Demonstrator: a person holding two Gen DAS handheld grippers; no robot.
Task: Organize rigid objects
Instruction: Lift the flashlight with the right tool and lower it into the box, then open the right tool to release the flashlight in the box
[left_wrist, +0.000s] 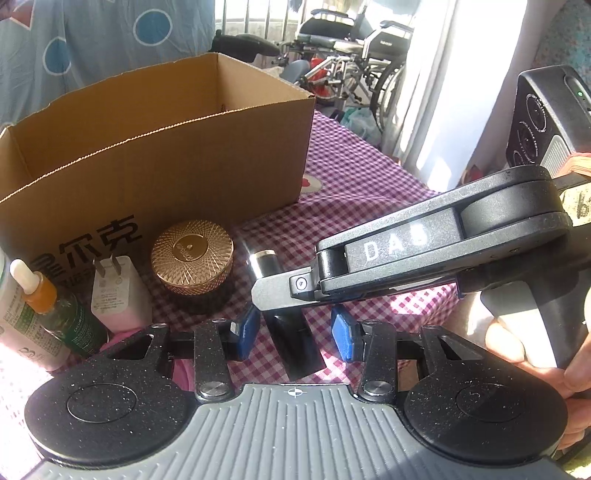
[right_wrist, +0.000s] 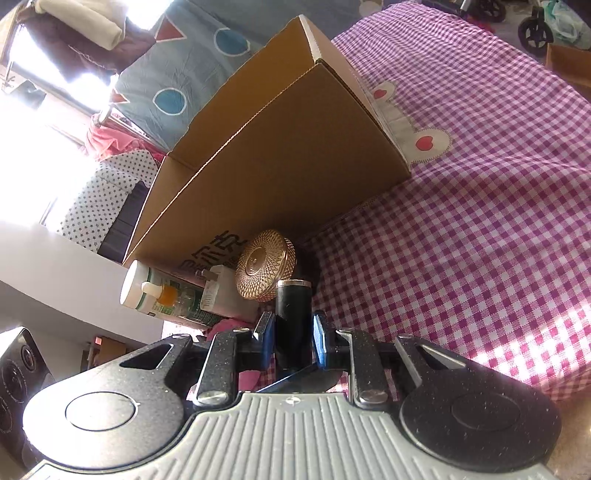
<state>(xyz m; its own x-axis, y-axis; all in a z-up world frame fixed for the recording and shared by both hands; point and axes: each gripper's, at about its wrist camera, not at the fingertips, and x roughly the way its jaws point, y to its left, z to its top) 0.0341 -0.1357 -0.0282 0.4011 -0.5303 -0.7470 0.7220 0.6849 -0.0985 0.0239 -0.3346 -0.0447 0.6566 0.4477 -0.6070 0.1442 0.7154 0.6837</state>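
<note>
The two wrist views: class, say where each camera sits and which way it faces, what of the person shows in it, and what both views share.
Left wrist: on the left tongs, looking forward and down over the checked cloth at the cardboard box; the right tongs and a hand show.
Right wrist: on the right tongs, shut on a black tube, facing the box; no hand shows.
Shared: box, gold-lidded jar, white plug, black tube.

A home: wheelchair (left_wrist: 354, 48), hung laundry (right_wrist: 92, 29), gingham tablecloth (right_wrist: 480, 221).
</note>
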